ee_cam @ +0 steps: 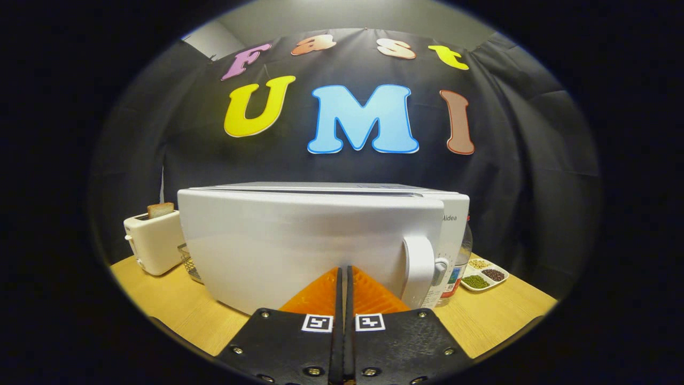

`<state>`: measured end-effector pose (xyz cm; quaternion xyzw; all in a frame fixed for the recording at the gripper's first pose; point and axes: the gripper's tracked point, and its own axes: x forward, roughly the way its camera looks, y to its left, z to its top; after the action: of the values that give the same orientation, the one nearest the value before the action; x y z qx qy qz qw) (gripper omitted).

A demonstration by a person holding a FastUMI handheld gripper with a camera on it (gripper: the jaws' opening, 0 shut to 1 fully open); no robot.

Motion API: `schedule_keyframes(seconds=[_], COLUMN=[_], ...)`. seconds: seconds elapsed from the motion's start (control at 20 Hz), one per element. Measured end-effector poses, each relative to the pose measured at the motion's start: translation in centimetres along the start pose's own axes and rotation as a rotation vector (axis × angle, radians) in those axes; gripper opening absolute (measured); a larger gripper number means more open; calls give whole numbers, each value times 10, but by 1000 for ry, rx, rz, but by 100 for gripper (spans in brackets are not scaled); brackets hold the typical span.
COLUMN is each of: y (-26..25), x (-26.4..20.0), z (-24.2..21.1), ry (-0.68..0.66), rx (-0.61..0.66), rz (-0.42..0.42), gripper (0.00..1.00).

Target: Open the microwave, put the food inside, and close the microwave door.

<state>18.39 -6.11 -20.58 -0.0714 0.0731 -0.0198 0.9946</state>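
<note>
Wooden surface (176, 310) carrying a white microwave (310, 240) just ahead of your gripper (344, 272), you're holding its fingers pressed together empty, door handle (418, 270) sitting beyond them to the right, toaster (154, 240) standing off left.

Claw-mounted fisheye, low, close, facing microwave (315, 246) door over claw (344, 270).
</note>
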Motion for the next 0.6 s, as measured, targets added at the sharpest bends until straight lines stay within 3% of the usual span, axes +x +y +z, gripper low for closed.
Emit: schedule_keyframes(seconds=[0.15, 0.6], y=[-8, -10], x=[24, 35], z=[-7, -3], ry=[30, 39], rx=[15, 5], rz=[-34, -105], gripper=[1, 4])
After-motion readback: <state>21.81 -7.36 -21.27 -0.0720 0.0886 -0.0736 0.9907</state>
